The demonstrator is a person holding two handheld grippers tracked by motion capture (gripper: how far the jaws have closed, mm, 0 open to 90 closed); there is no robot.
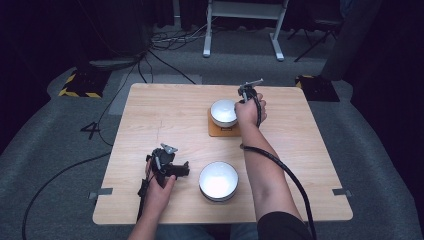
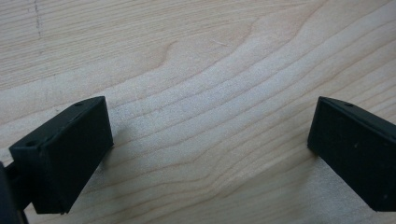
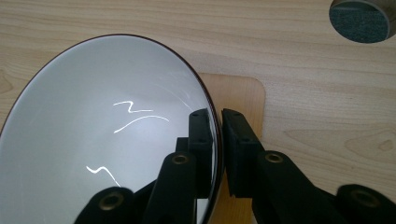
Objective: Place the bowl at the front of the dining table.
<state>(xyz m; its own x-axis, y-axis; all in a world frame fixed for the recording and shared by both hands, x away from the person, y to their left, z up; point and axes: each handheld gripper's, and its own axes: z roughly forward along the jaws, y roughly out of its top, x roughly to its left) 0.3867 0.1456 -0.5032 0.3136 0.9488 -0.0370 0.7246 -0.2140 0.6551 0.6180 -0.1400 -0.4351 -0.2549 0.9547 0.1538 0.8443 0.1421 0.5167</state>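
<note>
A white bowl (image 1: 223, 112) (image 3: 107, 140) with a dark rim is over a small wooden coaster (image 1: 219, 131) (image 3: 240, 93) at the far middle of the table. My right gripper (image 1: 242, 100) (image 3: 219, 135) is shut on that bowl's rim, one jaw inside and one outside. Whether the bowl rests on the coaster or is just off it I cannot tell. A second white bowl (image 1: 218, 180) stands near the front edge. Left of it, my left gripper (image 1: 181, 169) (image 2: 210, 144) hangs open low over bare wood, with nothing between its jaws.
The light wooden table (image 1: 160, 115) (image 2: 201, 70) is bare on its left half and far right. A round grey disc with a metal rim (image 3: 359, 18) lies beyond the coaster in the right gripper view. Cables run over the grey floor (image 1: 60, 150) around the table.
</note>
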